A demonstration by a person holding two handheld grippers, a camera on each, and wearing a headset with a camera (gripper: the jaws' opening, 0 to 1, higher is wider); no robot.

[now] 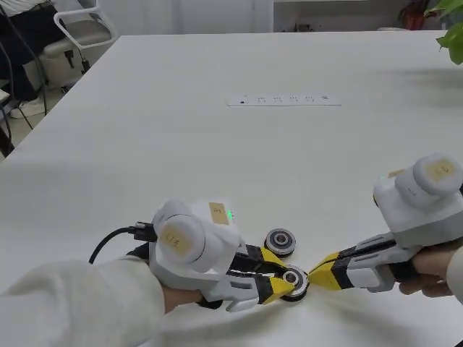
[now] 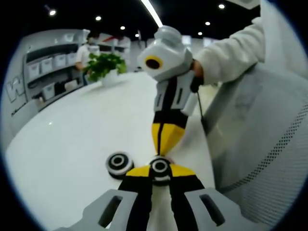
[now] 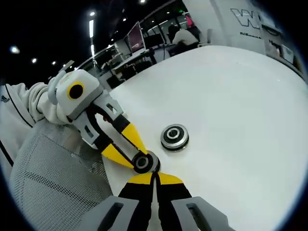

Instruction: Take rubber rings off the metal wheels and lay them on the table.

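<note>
A metal wheel with a black rubber ring [image 1: 294, 277] sits at the table's near edge, and my left gripper [image 1: 292, 282] is shut on it, one yellow jaw on each side. The left gripper view has the same wheel [image 2: 160, 167] between the left gripper's [image 2: 160, 171] tips. My right gripper [image 1: 312, 277] comes in from the right, shut, its tips touching that wheel's rim; whether they pinch the ring is unclear. In the right gripper view this wheel [image 3: 144, 162] lies just beyond the right gripper [image 3: 154, 175]. A second ringed wheel [image 1: 280, 241] [image 2: 119, 163] [image 3: 174, 136] lies flat close by.
A socket strip [image 1: 283, 100] is set into the white table [image 1: 217, 152] further back. A black cable [image 1: 108, 242] trails behind the left gripper. An office chair [image 1: 79, 32] stands at the far left corner and a plant [image 1: 452, 36] at the far right.
</note>
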